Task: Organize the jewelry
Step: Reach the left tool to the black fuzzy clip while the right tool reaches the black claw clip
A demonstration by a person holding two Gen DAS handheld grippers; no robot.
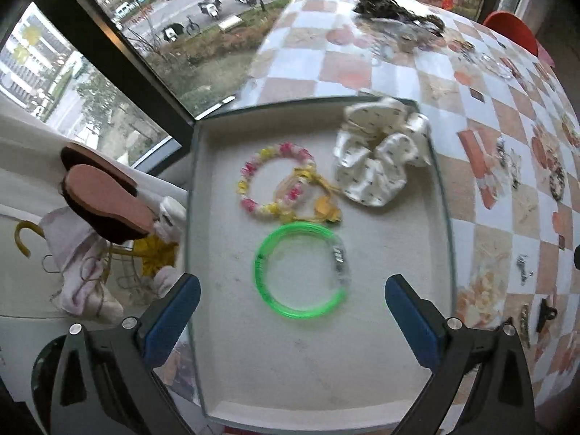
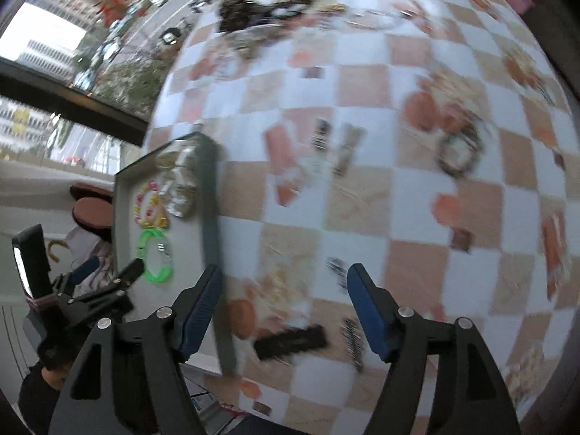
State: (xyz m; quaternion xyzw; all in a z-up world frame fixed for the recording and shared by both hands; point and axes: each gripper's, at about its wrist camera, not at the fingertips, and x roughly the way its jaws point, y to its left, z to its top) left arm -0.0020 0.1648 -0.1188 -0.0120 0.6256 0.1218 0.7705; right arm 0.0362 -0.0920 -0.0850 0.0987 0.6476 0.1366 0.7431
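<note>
A shallow grey tray (image 1: 444, 195) with a pale lining sits at the edge of a table covered in a checked cloth (image 1: 482, 116) of white, peach and tan squares. Four pieces lie inside the tray. One is a translucent green bangle (image 1: 301, 270) with a silvery section on its side, lying flat near the middle. Just beyond it lies a ring-shaped bracelet of pink, yellow and white beads (image 1: 270, 179), overlapping a smaller yellow piece (image 1: 322, 199) that touches the green bangle's far edge. In the far corner rests one white scrunchie (image 1: 377, 152) with small dark marks, partly over the tray's rim.

The left gripper (image 1: 291, 313) hangs above the tray, pointing steeply down. Its two blue-padded fingers (image 1: 174, 319) stand wide apart with nothing between them; the green bangle lies below and between the fingertips, untouched.

The right gripper (image 2: 284, 308) is over the tablecloth, beside the tray's right wall. Its view is blurred. Its jaws are apart and hold nothing.

More pieces are scattered on the cloth outside the tray: a black bar-shaped hair clip (image 2: 290, 342) just below the right gripper, a dark ring-shaped bracelet (image 2: 458, 152) further off, and several small clips too blurred to count. A dark heap of accessories (image 1: 395, 7) sits at the table's far edge, before a window.
</note>
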